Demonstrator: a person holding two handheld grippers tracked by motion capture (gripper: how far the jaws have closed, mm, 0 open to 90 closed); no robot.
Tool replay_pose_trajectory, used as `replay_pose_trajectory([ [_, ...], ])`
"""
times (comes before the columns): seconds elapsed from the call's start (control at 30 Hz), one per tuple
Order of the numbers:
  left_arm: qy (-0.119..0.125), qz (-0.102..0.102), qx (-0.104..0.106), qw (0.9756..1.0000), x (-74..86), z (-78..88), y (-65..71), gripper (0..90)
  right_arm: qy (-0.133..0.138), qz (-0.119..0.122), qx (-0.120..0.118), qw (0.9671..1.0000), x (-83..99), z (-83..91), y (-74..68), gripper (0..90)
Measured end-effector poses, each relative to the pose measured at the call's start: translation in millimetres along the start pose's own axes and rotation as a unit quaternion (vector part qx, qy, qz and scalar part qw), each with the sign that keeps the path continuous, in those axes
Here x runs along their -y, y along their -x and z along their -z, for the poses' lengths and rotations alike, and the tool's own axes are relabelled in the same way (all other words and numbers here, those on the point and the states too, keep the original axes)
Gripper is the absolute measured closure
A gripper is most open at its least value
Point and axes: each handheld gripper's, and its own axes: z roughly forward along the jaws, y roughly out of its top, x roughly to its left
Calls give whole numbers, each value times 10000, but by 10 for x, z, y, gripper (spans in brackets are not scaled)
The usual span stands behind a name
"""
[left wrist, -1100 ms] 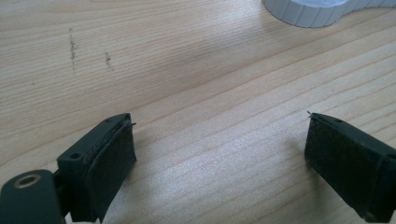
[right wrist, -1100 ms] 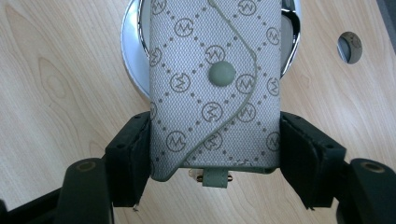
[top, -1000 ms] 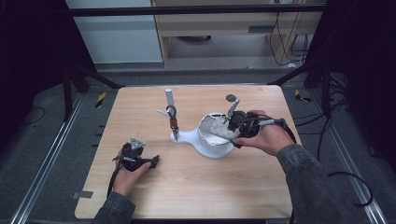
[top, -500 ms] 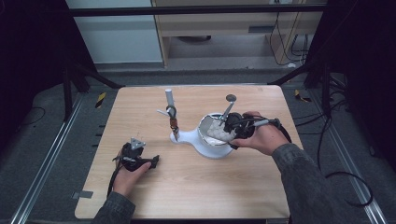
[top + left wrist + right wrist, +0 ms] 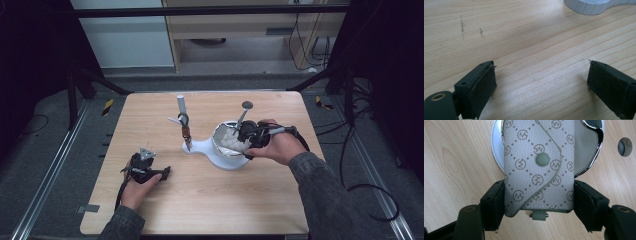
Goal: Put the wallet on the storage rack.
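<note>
A grey fabric pouch [image 5: 539, 160] with a monogram print and a snap button lies across a round chrome-rimmed dish [image 5: 587, 150]. My right gripper [image 5: 539, 193] is shut on the pouch's near end, one jaw on each long side. From above, the right gripper [image 5: 248, 134] sits over the dish [image 5: 222, 150], which rests on a white stand base [image 5: 202, 147] at the table's middle. My left gripper [image 5: 145, 167] lies on the table at the front left. Its jaws are open over bare wood [image 5: 541, 75], with nothing between them.
A thin upright post [image 5: 181, 107] with a clip and a small brown piece rises from the white base's left end. A small round grey disc [image 5: 246, 105] on a slanted rod stands behind the dish. The base's ribbed edge [image 5: 589, 6] lies ahead of the left gripper.
My right gripper has shifted a little to the left with the pouch, farther over the dish. The left gripper has not moved.
</note>
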Motion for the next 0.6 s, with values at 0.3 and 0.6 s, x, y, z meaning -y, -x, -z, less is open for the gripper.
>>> replay_pose_trajectory([
  [0.3, 0, -6, -3, 10000, 0, 0, -1, 76, -54, 23, -26, 10000, -15, -37, 2, 311],
  [0.6, 3, 3, 3, 10000, 0, -1, 0, 76, -123, 34, 41, 9999, -27, -68, 29, 311],
])
